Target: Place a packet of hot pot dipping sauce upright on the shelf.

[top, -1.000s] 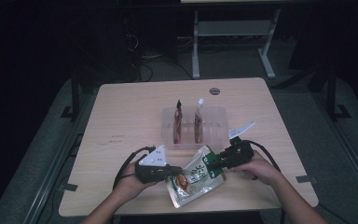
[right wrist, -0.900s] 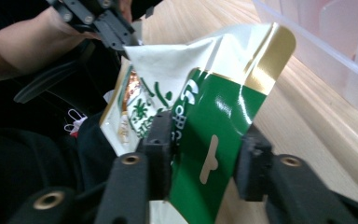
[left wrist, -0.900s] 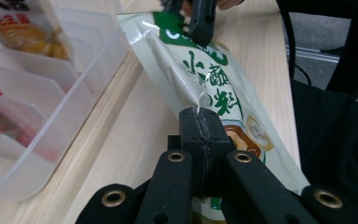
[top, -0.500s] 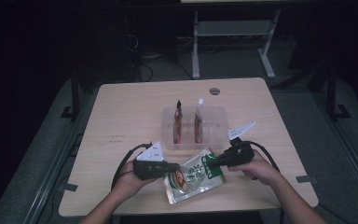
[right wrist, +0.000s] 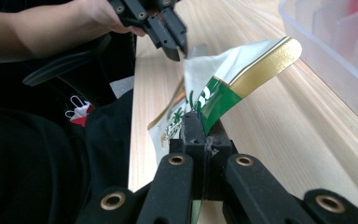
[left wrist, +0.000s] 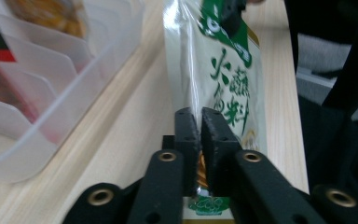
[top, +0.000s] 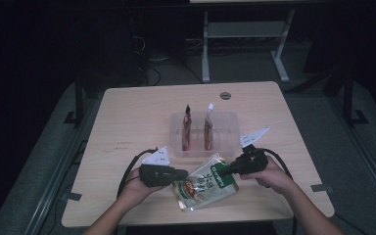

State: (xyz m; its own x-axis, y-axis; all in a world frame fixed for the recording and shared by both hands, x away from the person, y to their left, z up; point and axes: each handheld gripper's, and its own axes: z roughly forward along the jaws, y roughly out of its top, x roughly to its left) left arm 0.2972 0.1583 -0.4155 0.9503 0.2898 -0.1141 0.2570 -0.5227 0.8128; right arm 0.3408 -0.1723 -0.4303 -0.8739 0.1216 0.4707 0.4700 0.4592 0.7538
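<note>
Here, green-and-white sauce pouch (top: 205, 183) lies at table's (top: 127, 117) near edge, just before clear slotted tray (top: 227, 122). Left gripper (top: 178, 174) pinches one end, right gripper (top: 225, 171) clamps green top, likely steadying pouch for lifting into slot.

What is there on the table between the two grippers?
In the high view, the green and white pouch spans the gap: the left gripper pinches one edge, the right gripper the other.
</note>
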